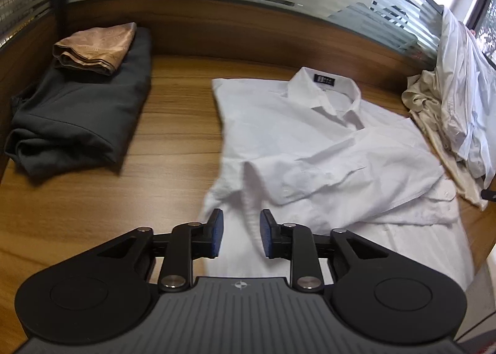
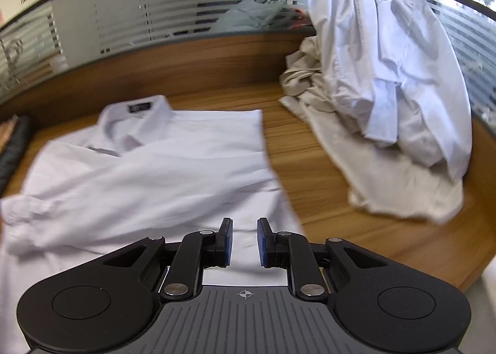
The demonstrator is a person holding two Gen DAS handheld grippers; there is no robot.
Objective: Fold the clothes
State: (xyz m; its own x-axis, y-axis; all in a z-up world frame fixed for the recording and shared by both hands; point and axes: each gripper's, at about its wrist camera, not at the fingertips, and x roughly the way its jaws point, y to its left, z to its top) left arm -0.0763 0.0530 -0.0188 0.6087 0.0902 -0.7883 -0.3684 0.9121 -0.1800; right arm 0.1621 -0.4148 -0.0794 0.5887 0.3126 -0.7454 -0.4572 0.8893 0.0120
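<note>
Folded dark garment [image 1: 77,118], left-wrist view only

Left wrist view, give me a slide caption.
Open left hand-held gripper above a half-folded white shirt, folded dark garment at left.

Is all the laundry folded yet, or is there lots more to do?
Not yet. Done: a dark garment lies folded with a folded tan cloth on top. In hand: the white shirt lies spread on the desk with its sleeves folded in; both the left gripper and right gripper hang open above it, holding nothing. Left: a heap of pale clothes waits unfolded.
</note>
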